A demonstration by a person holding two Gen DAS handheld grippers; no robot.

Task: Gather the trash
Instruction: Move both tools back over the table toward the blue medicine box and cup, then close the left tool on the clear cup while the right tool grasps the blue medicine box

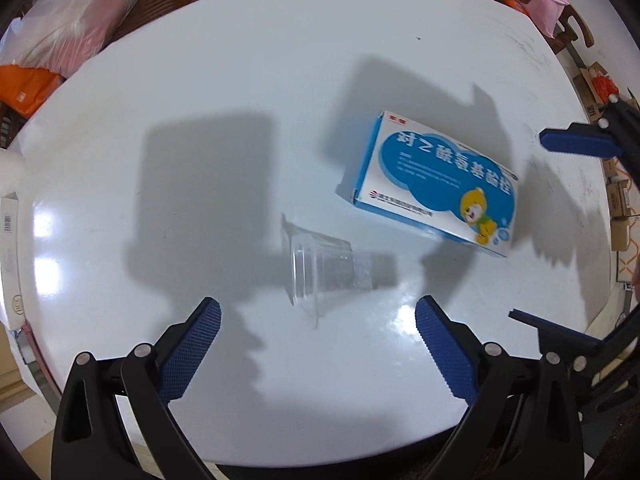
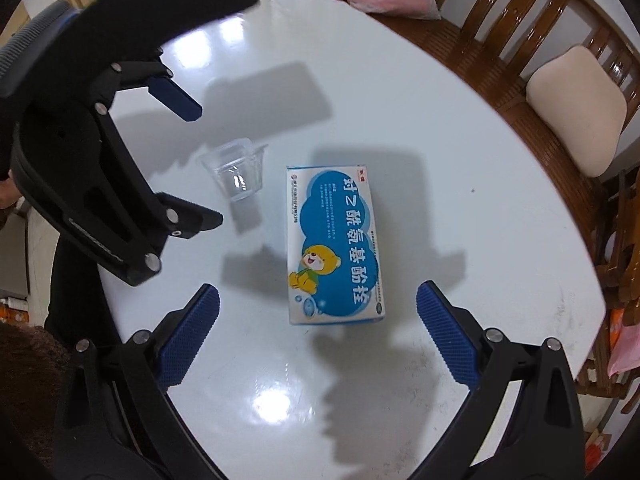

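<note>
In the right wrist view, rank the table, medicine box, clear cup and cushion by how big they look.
1. Table, fills most of the view.
2. Medicine box.
3. Cushion, looks close to the box; it sits farther off on the bench, so its true size is unsure.
4. Clear cup, smallest.

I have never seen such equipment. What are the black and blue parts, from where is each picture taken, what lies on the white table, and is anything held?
They are two hand-held grippers; a person carries one in each hand. Each has a camera looking forward along its blue-padded fingers. One picture is from the left gripper, the other from the right gripper, which also sees the left one from the side. On the white table lie a clear plastic cup on its side and a blue and white medicine box. Both grippers are open and hold nothing.
</note>
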